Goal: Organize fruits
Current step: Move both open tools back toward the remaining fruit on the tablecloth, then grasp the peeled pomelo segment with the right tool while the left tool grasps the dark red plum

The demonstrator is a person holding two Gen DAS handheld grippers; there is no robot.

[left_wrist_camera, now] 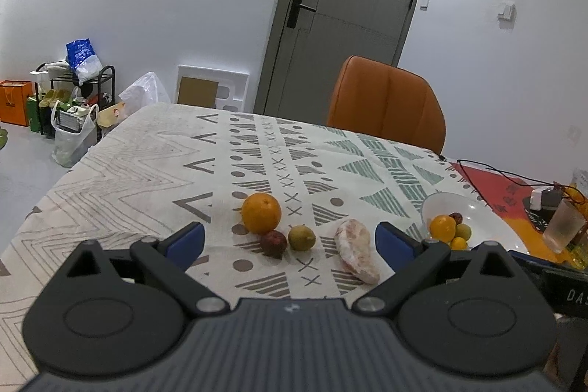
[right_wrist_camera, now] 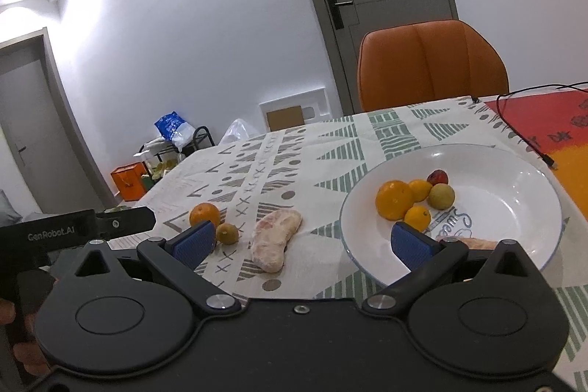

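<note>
On the patterned tablecloth lie an orange, a dark red fruit, a green-yellow fruit and a pale pink peeled fruit piece. My left gripper hovers open just short of them. A white plate holds several fruits: an orange, small yellow ones, a green one and a red one. My right gripper is open, its right finger over the plate's near rim; the peeled piece lies between its fingers' line of sight.
An orange chair stands at the table's far side. A black cable, a red-orange mat, a charger and a plastic cup sit at the right. The left gripper's body shows left of the right one.
</note>
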